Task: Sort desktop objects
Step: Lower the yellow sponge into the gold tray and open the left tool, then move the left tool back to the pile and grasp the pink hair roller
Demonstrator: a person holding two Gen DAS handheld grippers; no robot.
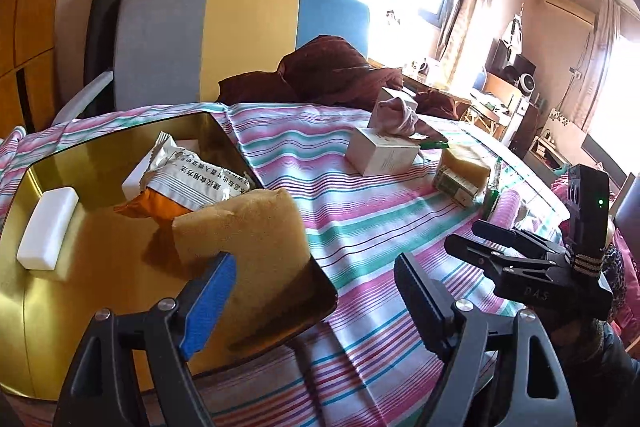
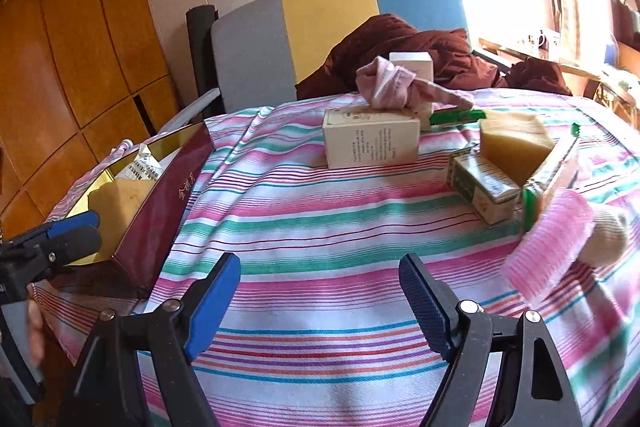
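Inside the gold tray lie one sponge, one snack packet, one white bar; both grippers' fingers released.

White flat box in gold-lined tray: mostly hidden under printed foil snack packet. Small white carton half covered by crumpled pink cloth. Green plastic strip partly behind pale rectangular carton. Print on that carton too small to read.
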